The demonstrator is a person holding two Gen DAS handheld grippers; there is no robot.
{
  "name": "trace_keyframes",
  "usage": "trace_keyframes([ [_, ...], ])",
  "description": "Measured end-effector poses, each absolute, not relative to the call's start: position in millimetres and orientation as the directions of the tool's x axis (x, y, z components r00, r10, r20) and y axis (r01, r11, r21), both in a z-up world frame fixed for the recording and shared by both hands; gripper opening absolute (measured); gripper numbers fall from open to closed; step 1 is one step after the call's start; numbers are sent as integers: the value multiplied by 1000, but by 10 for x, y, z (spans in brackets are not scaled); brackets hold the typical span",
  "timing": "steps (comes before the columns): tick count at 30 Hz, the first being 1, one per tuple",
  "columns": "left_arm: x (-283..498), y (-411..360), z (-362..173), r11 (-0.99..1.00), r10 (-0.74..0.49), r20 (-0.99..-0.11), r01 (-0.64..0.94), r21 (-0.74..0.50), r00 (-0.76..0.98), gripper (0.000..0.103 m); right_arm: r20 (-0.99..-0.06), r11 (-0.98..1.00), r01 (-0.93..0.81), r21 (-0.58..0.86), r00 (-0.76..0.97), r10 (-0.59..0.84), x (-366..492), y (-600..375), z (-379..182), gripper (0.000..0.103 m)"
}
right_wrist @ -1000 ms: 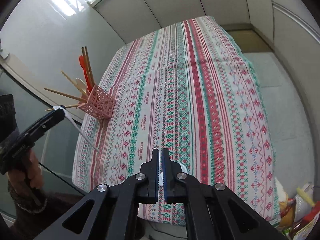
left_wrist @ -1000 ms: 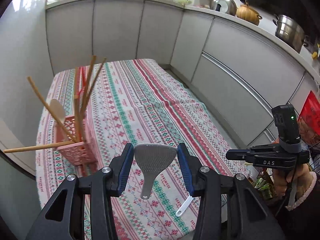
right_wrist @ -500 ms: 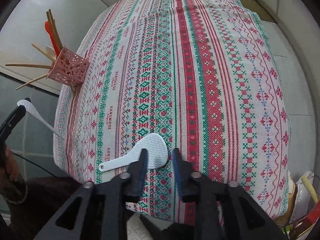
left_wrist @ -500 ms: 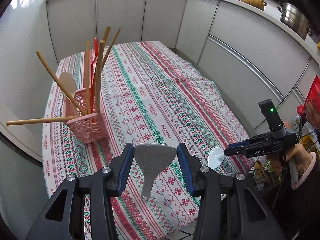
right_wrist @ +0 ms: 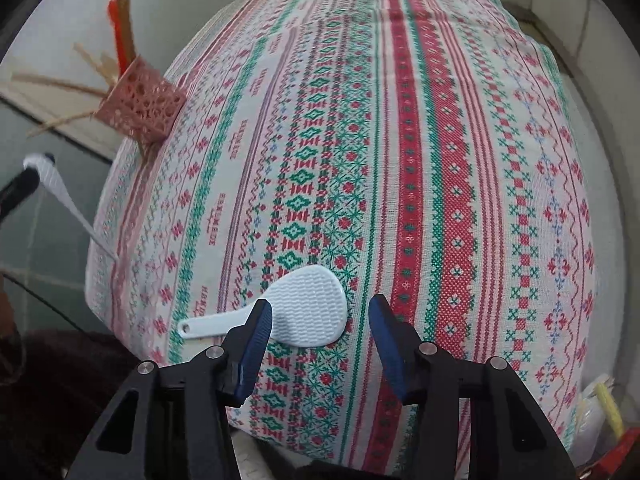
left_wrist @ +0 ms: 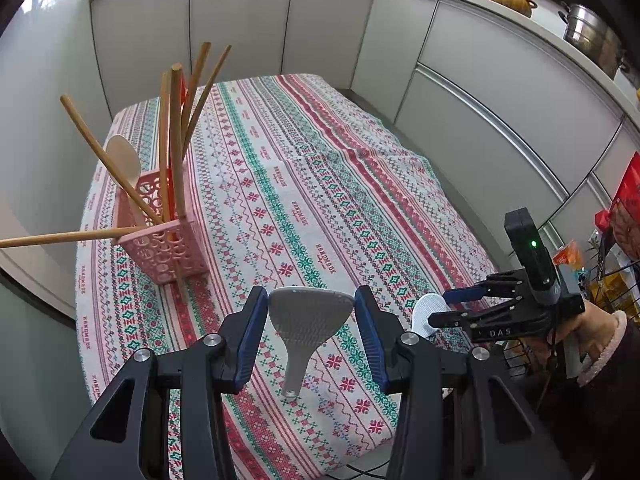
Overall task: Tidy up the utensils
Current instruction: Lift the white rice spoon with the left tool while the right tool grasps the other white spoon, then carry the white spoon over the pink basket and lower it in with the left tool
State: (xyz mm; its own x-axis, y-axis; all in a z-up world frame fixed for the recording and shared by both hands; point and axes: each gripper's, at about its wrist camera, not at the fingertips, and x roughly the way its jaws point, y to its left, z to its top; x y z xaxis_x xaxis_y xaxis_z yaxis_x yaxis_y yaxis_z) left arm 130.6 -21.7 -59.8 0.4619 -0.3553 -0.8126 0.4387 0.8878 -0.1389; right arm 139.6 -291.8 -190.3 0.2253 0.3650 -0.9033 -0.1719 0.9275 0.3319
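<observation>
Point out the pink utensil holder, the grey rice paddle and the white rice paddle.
pink utensil holder (left_wrist: 168,250): left wrist view, front lattice wall.
grey rice paddle (left_wrist: 310,314): left wrist view, middle of blade.
white rice paddle (right_wrist: 310,308): right wrist view, middle of textured blade.

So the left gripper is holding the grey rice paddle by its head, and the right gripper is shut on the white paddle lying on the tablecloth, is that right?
Not quite: the right gripper is open, its jaws apart either side of the white paddle, as the right wrist view shows. The left gripper does hold the grey rice paddle by its head.
</observation>
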Motion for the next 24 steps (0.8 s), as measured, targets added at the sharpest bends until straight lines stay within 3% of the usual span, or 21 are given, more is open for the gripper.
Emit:
trace_keyframes([
  [2,1321,-210,-624,892,-346,-817,431,-135,461,47,-919,943,-182,280,233,318,1380,-2843,-1899,49],
  [5,1340,-197,-648,898,-337,-822,419,-135,458,47,-940,962,-208,179,253,230,1350,-2755,-1913,34],
  [7,1351,-192,-664,900,-333,-825,414,-134,457,47,-938,959,-199,199,244,246,1348,-2727,-1917,25],
  [9,1364,-181,-685,903,-329,-827,409,-134,455,47,-939,961,-194,197,245,242,1351,-2709,-1921,25],
  [10,1367,-180,-692,904,-328,-828,406,-135,454,47,-936,959,-185,212,245,254,1357,-2724,-1922,24],
  [12,1371,-170,-696,906,-326,-828,400,-137,456,47,-919,945,-134,298,228,322,1393,-2790,-1951,12],
  [24,1395,-62,-611,912,-347,-800,373,-167,489,47,-780,803,4,595,240,577,1377,-3112,-1873,4],
])
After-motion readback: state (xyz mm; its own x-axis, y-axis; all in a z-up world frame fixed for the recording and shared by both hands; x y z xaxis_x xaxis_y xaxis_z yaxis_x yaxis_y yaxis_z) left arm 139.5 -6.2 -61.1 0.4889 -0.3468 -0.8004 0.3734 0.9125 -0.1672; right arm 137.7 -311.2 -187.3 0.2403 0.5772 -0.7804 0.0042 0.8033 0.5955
